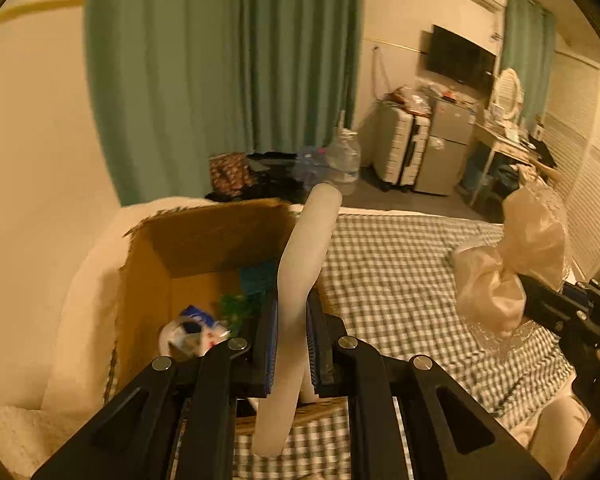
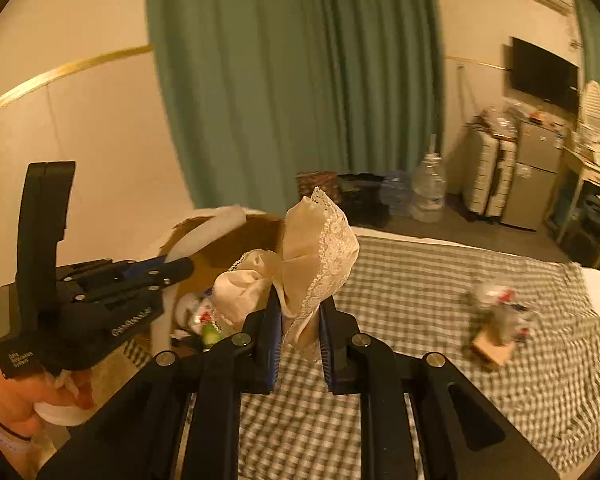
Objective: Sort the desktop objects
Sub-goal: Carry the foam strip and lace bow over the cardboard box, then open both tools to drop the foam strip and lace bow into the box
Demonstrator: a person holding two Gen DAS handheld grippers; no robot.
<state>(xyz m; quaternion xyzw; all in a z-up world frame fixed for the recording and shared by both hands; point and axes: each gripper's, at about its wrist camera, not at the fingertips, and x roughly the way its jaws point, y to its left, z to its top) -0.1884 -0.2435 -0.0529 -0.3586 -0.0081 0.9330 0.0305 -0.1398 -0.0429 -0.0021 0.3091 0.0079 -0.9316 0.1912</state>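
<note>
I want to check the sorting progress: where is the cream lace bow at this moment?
The cream lace bow is clamped in the right gripper, held above the checked cloth just right of the cardboard box, beside the left gripper.

green-white checked cloth (image 1: pixel 400 264) – cream lace-trimmed bow (image 2: pixel 316 256) – brown box (image 1: pixel 204 248)

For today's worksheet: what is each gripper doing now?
Left gripper: shut on the white headband.
Right gripper: shut on the cream lace bow.

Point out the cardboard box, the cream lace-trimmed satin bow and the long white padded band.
Brown cardboard box (image 1: pixel 204 236), left wrist view, inner back wall.
Cream lace-trimmed satin bow (image 2: pixel 320 248), right wrist view, upper loop.
Long white padded band (image 1: pixel 304 256), left wrist view, mid-length.
</note>
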